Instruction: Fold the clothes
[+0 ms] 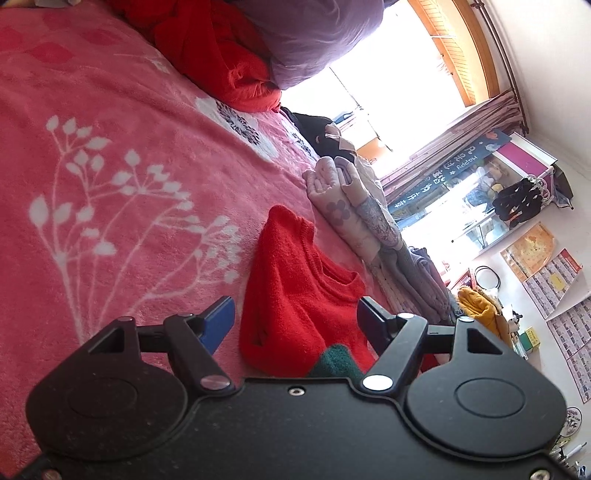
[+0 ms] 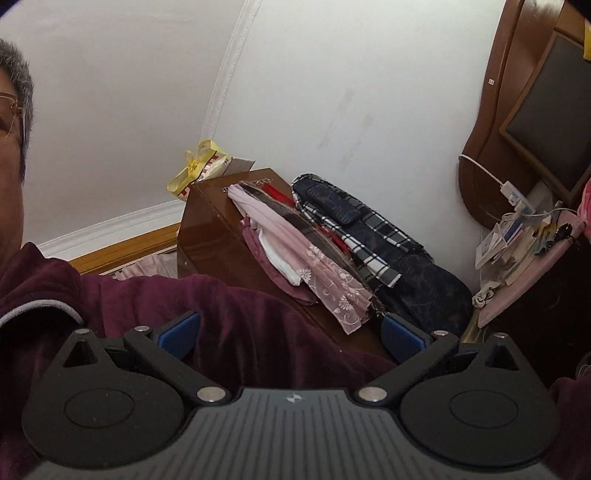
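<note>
In the left wrist view a folded red knit sweater (image 1: 295,291) with a green patch at its near end lies on the pink floral bed blanket (image 1: 110,166). My left gripper (image 1: 297,317) is open, its blue pads apart on either side of the sweater's near end, holding nothing. In the right wrist view my right gripper (image 2: 290,334) is open and empty, raised and pointed back at the person's maroon fleece sleeve (image 2: 236,317), away from the bed.
A stack of folded pale floral clothes (image 1: 354,221) lies past the sweater at the bed's edge. A red blanket (image 1: 221,51) and lilac pillow (image 1: 314,33) are farther off. A brown cabinet (image 2: 214,236) draped with clothes stands behind the person, beside a cluttered nightstand (image 2: 517,240).
</note>
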### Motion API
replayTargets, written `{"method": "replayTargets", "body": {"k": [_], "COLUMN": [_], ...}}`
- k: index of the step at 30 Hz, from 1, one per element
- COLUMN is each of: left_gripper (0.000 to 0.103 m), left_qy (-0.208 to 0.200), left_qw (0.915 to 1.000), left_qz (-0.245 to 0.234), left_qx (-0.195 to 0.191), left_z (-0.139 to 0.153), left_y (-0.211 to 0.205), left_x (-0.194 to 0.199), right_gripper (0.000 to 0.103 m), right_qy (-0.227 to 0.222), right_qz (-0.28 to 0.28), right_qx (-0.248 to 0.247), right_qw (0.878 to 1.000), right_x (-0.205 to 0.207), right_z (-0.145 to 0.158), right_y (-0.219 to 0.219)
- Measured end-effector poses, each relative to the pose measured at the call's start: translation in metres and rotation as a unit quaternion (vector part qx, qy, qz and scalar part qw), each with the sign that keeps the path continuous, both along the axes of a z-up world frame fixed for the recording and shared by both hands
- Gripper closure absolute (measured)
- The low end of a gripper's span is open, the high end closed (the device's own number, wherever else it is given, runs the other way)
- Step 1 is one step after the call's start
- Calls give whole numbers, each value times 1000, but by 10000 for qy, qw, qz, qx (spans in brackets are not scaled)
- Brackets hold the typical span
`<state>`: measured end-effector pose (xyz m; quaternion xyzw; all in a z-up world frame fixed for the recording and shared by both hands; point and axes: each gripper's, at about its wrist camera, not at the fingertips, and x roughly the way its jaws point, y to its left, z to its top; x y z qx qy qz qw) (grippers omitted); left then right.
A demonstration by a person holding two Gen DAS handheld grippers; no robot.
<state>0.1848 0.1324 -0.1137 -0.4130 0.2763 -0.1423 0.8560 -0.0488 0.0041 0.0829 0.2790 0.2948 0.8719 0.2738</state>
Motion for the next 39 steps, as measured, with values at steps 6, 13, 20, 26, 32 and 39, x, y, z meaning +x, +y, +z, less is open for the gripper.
{"method": "replayTargets", "body": {"k": [6, 13, 20, 26, 32, 39], "left_gripper": [30, 30, 29, 29, 29, 29], "left_qy": [-48, -98, -134, -21, -85, -177], "left_qw": [10000, 9999, 9999, 9989, 9884, 9742], "left_qz": [8, -62, -27, 73, -188, -387], "left_qx": [-78, -75, -83, 454, 1501, 2215], "left_z": [1, 4, 7, 8, 14, 14], "left_y": [3, 1, 3, -4, -34, -60], "left_x": [-1, -1, -3, 0, -1, -3], "right_gripper": [0, 0, 0, 0, 0, 0], "right_qy": [-309, -1239, -31, 455, -270, -613], "right_qz": [-221, -1004, -2204, -5930, -7599, -7744], "right_qx": [-29, -128, -633, -2062, -4170, -4387], "right_qw": [9993, 9871, 9733, 7770, 4980, 4518], "right_x": [2, 15, 79, 200, 251, 272], "right_z": [0, 4, -44, -130, -209, -229], "right_y": [-8, -11, -58, -229, -317, -313]}}
